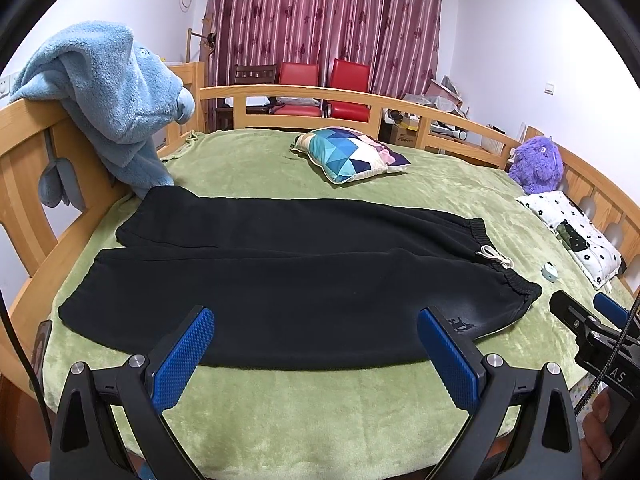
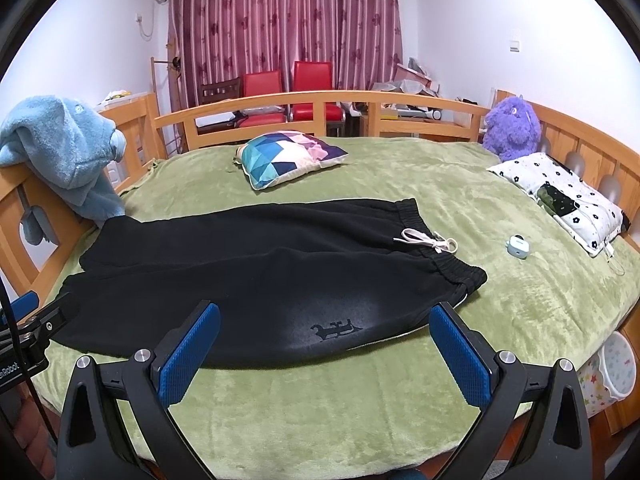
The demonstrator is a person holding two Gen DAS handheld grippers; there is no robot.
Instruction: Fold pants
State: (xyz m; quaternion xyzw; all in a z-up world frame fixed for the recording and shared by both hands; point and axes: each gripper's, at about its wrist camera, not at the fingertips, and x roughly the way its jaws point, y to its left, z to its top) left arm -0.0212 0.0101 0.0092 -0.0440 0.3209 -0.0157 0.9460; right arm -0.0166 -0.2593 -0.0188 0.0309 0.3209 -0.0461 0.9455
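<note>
Pants [image 1: 280,280] lie on the bed [image 1: 320,412], cushion [image 1: 352,154] behind them.

The pants [image 2: 256,272] are plain black, with a white drawstring [image 2: 426,241] at the waistband and a small dark printed figure [image 2: 335,329] near the hem side at 6 o'clock. They lie on a moss-green blanket [image 2: 500,292] inside a honey-coloured wooden bed frame [image 2: 320,98]. At 12 o'clock sits a cushion [image 2: 290,157] patterned in teal, blue, navy and pink triangles. At 2 o'clock is a purple plush toy [image 2: 512,126], and by it a white pillow [image 2: 560,196] dotted with black flowers. At 9 o'clock hangs a pale blue fleece [image 2: 68,152]. The curtains [image 2: 280,20] are maroon with pale stripes and flowers; the chairs [image 2: 288,88] are red. Each hand-held gripper carries blue textured pads [image 2: 188,356] on black arms.
</note>
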